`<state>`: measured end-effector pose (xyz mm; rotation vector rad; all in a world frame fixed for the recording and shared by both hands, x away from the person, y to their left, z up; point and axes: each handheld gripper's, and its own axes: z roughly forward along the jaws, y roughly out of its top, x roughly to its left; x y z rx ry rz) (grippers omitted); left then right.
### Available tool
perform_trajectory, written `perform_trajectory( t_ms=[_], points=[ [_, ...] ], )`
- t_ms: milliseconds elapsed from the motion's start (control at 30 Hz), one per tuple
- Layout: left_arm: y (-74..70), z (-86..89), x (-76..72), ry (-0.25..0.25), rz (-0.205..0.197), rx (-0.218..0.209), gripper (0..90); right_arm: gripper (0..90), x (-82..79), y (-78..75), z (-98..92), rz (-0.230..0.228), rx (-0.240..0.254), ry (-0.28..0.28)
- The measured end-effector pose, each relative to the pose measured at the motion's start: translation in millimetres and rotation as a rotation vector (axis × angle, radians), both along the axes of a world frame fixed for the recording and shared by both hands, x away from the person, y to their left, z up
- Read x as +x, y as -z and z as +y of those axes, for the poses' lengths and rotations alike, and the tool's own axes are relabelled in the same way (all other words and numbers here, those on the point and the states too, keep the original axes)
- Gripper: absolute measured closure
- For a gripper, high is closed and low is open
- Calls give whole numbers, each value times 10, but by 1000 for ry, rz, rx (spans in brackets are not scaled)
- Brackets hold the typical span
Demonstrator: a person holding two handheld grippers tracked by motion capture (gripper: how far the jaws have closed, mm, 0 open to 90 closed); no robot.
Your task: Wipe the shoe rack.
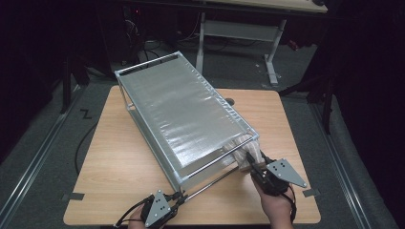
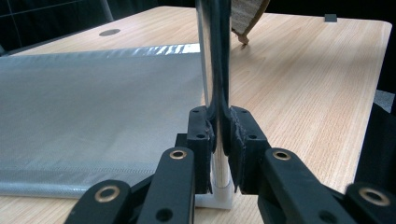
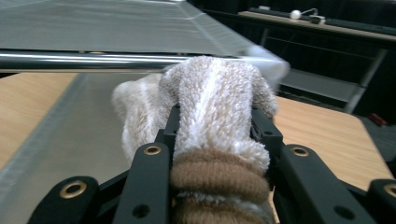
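i read this as the wiping step: i'm steadying the metal rack (image 1: pixel 184 117) with one gripper while the other runs a cloth along its near end. the rack stands at an angle across the wooden table (image 1: pixel 119 162), with grey mesh shelves and chrome rails.

my left gripper (image 1: pixel 173 199) sits at the near corner of the rack, by the table's front edge. in the left gripper view its jaws are clamped narrow on a chrome post (image 2: pixel 215 70), pads pressed against both sides of it, just above the white foot on the table. that hold looks firm enough to keep the frame from sliding.

my right gripper (image 1: pixel 255 168) is at the rack's near right corner. in the right gripper view the jaws stand part way apart, squeezed on a bunched fluffy cloth (image 3: pixel 210 107), cream with brown bands, whose front end is up against the chrome rail (image 3: pixel 84 59) of the upper shelf.

next i'd judge the move to be a sweep of the cloth along that rail, keeping light contact. the pressure should stay sideways and gentle, so the rack doesn't twist around the post i'm holding.
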<state>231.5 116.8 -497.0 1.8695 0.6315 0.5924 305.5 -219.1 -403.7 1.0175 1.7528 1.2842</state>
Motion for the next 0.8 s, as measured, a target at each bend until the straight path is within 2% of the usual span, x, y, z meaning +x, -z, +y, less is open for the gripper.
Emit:
perform_trajectory(
  t_ms=[167, 800],
  points=[
    [1, 3, -7, -3, -1, 1, 794, 667, 45, 7, -66, 0, 8, 23],
    [-1, 8, 2, 7, 1, 0, 794, 662, 74, 36, -64, 9, -12, 21]
  ],
)
